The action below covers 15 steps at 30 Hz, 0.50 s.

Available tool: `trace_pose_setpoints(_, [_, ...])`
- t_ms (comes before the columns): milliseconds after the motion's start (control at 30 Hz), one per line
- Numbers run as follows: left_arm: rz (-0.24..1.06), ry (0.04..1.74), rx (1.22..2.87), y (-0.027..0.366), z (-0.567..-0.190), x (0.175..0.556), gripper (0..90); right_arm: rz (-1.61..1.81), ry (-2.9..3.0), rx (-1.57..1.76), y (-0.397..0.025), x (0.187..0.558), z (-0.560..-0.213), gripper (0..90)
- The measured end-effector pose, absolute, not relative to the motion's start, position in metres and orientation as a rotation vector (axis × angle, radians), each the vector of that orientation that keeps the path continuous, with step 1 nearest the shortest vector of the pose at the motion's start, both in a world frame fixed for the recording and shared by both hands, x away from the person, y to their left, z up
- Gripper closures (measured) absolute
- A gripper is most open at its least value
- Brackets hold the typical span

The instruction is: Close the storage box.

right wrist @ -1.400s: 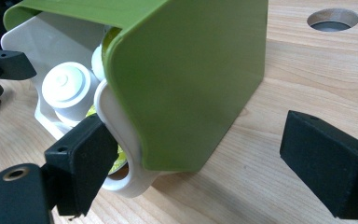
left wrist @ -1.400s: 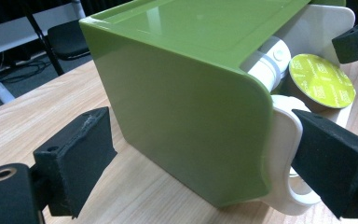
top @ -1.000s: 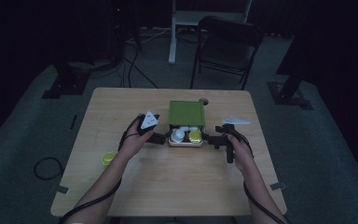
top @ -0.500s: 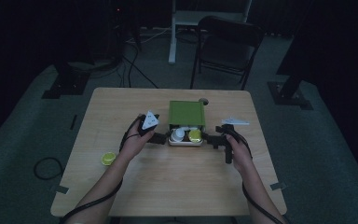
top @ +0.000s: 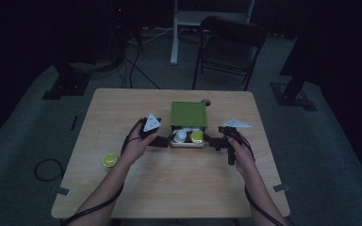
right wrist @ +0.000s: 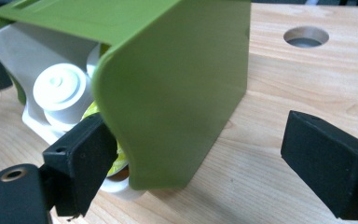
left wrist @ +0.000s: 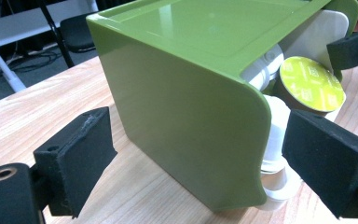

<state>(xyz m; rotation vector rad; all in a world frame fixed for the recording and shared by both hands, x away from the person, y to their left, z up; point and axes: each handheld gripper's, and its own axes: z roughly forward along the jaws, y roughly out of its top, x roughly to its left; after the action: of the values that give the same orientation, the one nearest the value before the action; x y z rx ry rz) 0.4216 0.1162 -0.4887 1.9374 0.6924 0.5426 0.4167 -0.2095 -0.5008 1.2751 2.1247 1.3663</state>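
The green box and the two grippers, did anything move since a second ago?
Hardly anything. The left gripper and right gripper stay open at either side of the green box, holding nothing. The white tray, its yellow-lidded capsule and the loose capsule stayed put.

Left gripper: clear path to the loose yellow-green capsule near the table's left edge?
Probably yes. The capsule lies alone on bare table beside the left forearm, nothing around it. The left gripper is open at the green box, so it must pull back first.
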Motion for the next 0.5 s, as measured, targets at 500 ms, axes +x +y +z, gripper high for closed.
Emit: trace_pose_setpoints(500, [0.536,0.695,1.942,0.1197,-0.4866,0.4118,9.4,1.377,2.107,1.243,-0.2080,0.4108,-0.4953,10.3])
